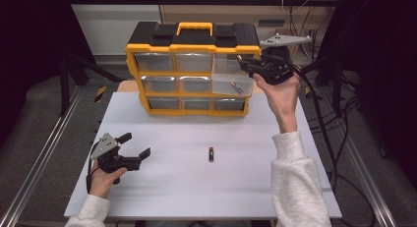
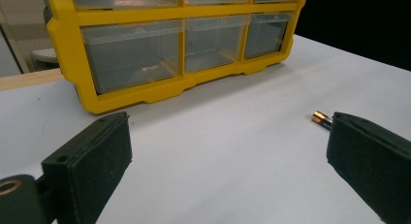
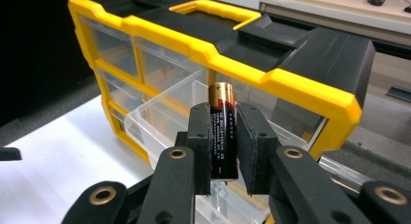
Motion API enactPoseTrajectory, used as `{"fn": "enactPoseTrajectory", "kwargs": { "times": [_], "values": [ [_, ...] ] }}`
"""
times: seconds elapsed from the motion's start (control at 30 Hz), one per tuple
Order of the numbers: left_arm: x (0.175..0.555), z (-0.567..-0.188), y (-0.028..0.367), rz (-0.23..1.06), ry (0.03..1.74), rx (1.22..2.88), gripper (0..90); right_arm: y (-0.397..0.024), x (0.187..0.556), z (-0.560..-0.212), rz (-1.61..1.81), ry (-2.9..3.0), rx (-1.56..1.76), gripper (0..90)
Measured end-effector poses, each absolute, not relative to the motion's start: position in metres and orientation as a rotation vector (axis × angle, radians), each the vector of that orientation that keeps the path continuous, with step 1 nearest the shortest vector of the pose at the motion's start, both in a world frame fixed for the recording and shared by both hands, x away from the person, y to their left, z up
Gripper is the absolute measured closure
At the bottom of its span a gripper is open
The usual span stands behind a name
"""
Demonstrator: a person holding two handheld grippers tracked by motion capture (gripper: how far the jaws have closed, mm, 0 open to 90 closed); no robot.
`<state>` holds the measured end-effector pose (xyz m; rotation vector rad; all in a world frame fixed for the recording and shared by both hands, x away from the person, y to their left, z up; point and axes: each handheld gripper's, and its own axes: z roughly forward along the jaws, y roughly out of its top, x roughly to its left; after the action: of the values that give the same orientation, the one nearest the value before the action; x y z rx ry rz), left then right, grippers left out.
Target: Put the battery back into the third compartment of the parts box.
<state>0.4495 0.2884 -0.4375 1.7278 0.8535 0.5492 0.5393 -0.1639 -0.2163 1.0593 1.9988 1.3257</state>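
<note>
White rectangular table (image 1: 172, 187), carrying 1 yellow-framed plastic organiser cabinet with a black top and clear drawers (image 1: 192, 70) at the middle of its far edge; 9 drawers in 3 rows of 3. 1 clear drawer, right column (image 1: 231, 82), stands pulled out, with a small slender item lying in it, too small to identify. Right gripper (image 1: 244, 64), held up in the person's right hand (image 1: 280, 92) at the open drawer near the table's far right corner: jaws pinching 1 black-and-copper cylindrical battery (image 3: 223, 132) upright. Left gripper (image 1: 133, 146), near the table's near left corner: jaws spread wide, nothing between them. 1 second black-and-copper battery (image 1: 211, 154) lies loose on the table's centre, toward the near edge.
</note>
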Motion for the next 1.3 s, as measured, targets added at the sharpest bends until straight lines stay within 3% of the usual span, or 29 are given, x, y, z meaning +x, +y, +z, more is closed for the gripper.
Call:
{"fn": "enactPoseTrajectory", "kwargs": {
  "times": [0.8, 1.07, 1.13, 1.17, 1.23, 1.3],
  "values": [
    [0.449, -0.437, 0.288, 0.548, 0.853, 1.726, 2.0, -0.159, 0.565, -0.242, 1.165, 2.040, 1.141, 75.8],
    [0.449, -0.437, 0.289, 0.548, 0.852, 1.725, 1.9, -0.165, 0.554, -0.236, 1.260, 1.941, 1.085, 57.4],
    [0.449, -0.437, 0.289, 0.549, 0.852, 1.725, 2.0, -0.170, 0.545, -0.233, 1.322, 1.894, 1.052, 41.1],
    [0.449, -0.437, 0.289, 0.549, 0.852, 1.724, 2.0, -0.170, 0.545, -0.233, 1.322, 1.894, 1.052, 41.1],
    [0.449, -0.437, 0.289, 0.549, 0.853, 1.724, 1.9, -0.174, 0.537, -0.233, 1.360, 1.854, 1.039, 28.3],
    [0.449, -0.437, 0.289, 0.549, 0.853, 1.724, 1.9, -0.178, 0.530, -0.234, 1.401, 1.826, 1.031, 22.3]
  ]
}}
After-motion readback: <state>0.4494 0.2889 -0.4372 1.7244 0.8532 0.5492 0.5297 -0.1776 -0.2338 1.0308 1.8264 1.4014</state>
